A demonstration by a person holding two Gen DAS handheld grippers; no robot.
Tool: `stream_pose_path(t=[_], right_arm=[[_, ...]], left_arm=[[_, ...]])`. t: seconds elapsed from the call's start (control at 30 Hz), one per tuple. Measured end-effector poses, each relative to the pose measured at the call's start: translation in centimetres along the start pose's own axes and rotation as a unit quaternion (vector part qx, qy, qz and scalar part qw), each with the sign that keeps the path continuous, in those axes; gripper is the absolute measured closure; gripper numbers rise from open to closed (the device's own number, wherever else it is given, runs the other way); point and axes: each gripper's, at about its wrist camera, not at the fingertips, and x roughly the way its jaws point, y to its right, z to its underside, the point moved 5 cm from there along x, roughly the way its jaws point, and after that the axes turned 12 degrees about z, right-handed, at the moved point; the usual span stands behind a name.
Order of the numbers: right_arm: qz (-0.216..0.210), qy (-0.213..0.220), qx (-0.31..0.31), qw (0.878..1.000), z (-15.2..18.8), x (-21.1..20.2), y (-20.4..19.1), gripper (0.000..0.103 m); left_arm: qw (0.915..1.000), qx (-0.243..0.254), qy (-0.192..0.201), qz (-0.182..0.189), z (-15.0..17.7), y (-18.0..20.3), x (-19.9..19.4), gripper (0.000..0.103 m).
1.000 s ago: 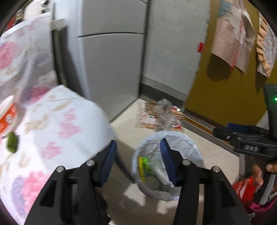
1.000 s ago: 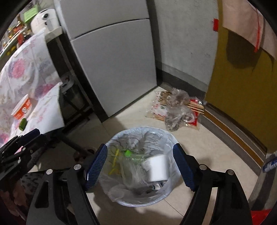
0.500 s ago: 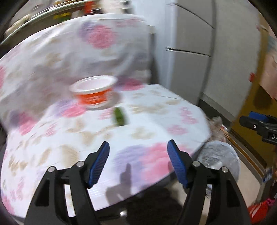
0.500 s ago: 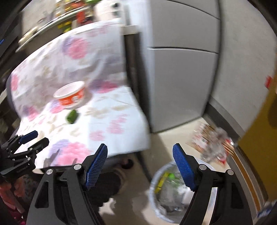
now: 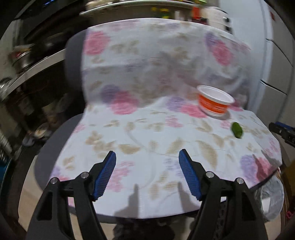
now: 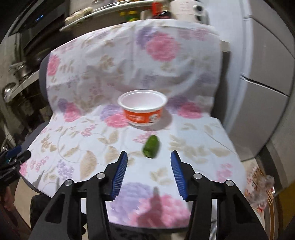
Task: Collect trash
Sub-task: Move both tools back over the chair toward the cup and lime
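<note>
Orange and white, the empty cup [image 5: 214, 102] stands upright on the floral cloth [image 5: 147, 129]; in the left wrist view the left gripper [image 5: 147, 171] hangs well short of it, jaws apart and empty, likely waiting its turn. In the right wrist view the green scrap [image 6: 151, 144] lies just in front of the cup, and the right gripper [image 6: 148, 173], jaws just narrowed yet apart, lines up on it.

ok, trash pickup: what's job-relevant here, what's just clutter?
Job:
- orange cup
- green scrap
- lined trash bin
- right hand-held gripper, open, jaws just narrowed, empty

Clutter:
- floral cloth
- shelf items
- fridge
</note>
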Motion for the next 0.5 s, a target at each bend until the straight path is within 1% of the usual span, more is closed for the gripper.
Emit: stream_pose_path(t=[0.1, 0.23, 0.37, 0.5], right_arm=[[-0.014, -0.003, -0.013, 1.0, -0.2, 0.7, -1.6, 0.06], [-0.02, -0.008, -0.017, 1.0, -0.2, 1.1, -2.2, 0.06], [-0.024, -0.013, -0.015, 1.0, -0.2, 1.2, -2.0, 0.058], [-0.017, -0.014, -0.015, 1.0, -0.3, 1.1, -1.5, 0.058]], left_arm=[[0.9997, -0.019, 0.0, -0.017, 0.1, -1.7, -0.5, 0.034], [0.9991, -0.028, 0.002, -0.031, 0.1, -2.7, -0.6, 0.034], [0.999, -0.034, 0.001, -0.03, 0.2, -3.0, -0.5, 0.034], [0.999, -0.033, -0.001, -0.029, 0.2, -3.0, -0.3, 0.034]])
